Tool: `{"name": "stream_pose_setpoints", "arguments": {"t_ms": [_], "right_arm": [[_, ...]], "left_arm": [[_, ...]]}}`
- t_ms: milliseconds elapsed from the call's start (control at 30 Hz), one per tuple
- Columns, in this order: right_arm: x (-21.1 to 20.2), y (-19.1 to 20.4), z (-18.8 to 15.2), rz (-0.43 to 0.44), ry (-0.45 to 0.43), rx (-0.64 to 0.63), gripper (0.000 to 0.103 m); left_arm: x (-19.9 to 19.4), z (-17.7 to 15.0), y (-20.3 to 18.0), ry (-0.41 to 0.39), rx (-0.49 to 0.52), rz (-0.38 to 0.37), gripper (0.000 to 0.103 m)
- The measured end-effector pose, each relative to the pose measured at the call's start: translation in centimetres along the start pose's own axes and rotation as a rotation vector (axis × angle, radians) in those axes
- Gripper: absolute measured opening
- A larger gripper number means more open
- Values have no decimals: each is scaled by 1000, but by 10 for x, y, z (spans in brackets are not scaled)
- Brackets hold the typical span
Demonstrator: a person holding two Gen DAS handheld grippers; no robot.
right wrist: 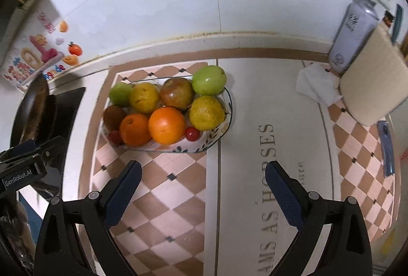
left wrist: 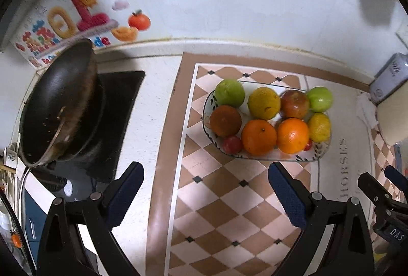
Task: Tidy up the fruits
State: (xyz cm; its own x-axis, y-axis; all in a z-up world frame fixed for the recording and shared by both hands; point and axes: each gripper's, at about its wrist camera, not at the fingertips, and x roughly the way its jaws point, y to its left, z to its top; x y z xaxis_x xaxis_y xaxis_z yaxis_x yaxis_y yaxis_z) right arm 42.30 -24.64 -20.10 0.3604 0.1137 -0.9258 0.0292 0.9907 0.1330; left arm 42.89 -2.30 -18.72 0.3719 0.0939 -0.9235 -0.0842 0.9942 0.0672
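Observation:
A glass plate [left wrist: 309,157] with a leaf pattern sits on the checkered mat and holds several fruits: two oranges [left wrist: 258,137], green apples [left wrist: 229,92], yellow fruits [left wrist: 264,102], a reddish apple [left wrist: 294,104], a brown fruit [left wrist: 225,121] and small red tomatoes [left wrist: 232,144]. The plate also shows in the right wrist view [right wrist: 204,147], with an orange [right wrist: 167,125] at its front. My left gripper [left wrist: 205,174] is open and empty, just in front of the plate. My right gripper [right wrist: 202,172] is open and empty, in front of the plate's right end.
A black wok [left wrist: 58,107] stands on a dark stove [left wrist: 119,118] at the left. A grey canister [right wrist: 353,34], a cream board [right wrist: 374,77] and a white cloth [right wrist: 317,84] are at the right. A blue tool [right wrist: 385,148] lies on the mat. The tiled wall runs behind.

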Motion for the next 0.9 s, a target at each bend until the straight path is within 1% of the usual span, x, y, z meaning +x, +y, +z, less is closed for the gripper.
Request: {"name": "stream_pose_setpoints", "arguments": {"t_ms": [167, 267, 367, 433, 533, 667, 833, 900], "right_arm": [[-57, 8, -33, 15, -67, 8, 100], [-88, 15, -53, 18, -103, 3, 100], [-128, 25, -82, 11, -158, 1, 100], [-148, 32, -97, 4, -183, 0, 100], [-183, 44, -129, 5, -220, -5, 100], [-224, 55, -169, 15, -250, -10, 100], [-268, 63, -207, 15, -292, -40, 101], [-286, 64, -219, 22, -313, -51, 101]], "left_arm": [[-44, -28, 10, -58, 9, -24, 100], [-76, -52, 18, -101, 16, -38, 100], [-102, -74, 24, -137, 22, -56, 100], [-123, -92, 29, -170, 31, -56, 100], [-155, -119, 38, -210, 39, -62, 100], [-191, -152, 47, -241, 41, -74, 100], [-227, -183, 51, -268, 36, -89, 100], [-242, -194, 52, -293, 31, -82, 100]]}}
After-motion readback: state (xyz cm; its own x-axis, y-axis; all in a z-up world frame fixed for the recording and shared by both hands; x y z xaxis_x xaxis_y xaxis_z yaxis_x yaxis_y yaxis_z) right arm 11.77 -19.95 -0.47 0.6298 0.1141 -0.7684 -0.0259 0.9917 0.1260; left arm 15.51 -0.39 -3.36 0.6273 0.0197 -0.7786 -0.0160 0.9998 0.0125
